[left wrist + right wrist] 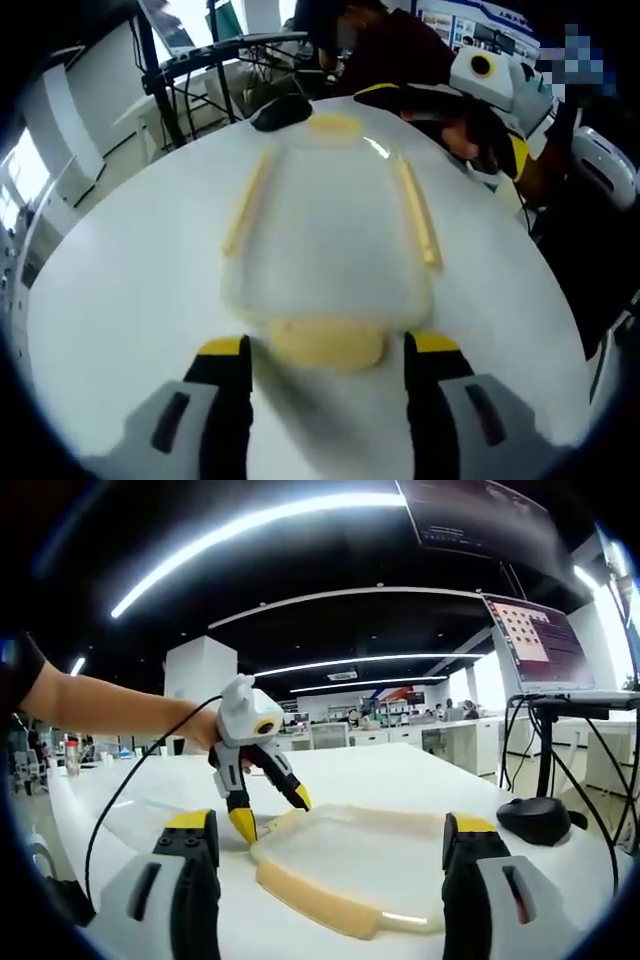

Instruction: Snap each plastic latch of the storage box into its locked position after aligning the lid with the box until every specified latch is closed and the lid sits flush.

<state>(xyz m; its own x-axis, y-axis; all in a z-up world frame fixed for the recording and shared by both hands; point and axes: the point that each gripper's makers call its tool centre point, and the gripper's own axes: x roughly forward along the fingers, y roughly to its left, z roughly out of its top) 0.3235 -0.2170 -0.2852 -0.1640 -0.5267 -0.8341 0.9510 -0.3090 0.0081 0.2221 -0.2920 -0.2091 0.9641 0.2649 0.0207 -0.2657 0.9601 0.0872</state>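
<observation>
Here the storage box [325, 240] is seen on the white table [120, 300], lid [370, 865] on; the left gripper [325, 350] is spread around its yellow latch [328, 343], and the right gripper [330, 845] is held wide apart.

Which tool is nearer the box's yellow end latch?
Left. The left tool straddles the near end latch; the right tool sits open beside the box, off its long side.
</observation>
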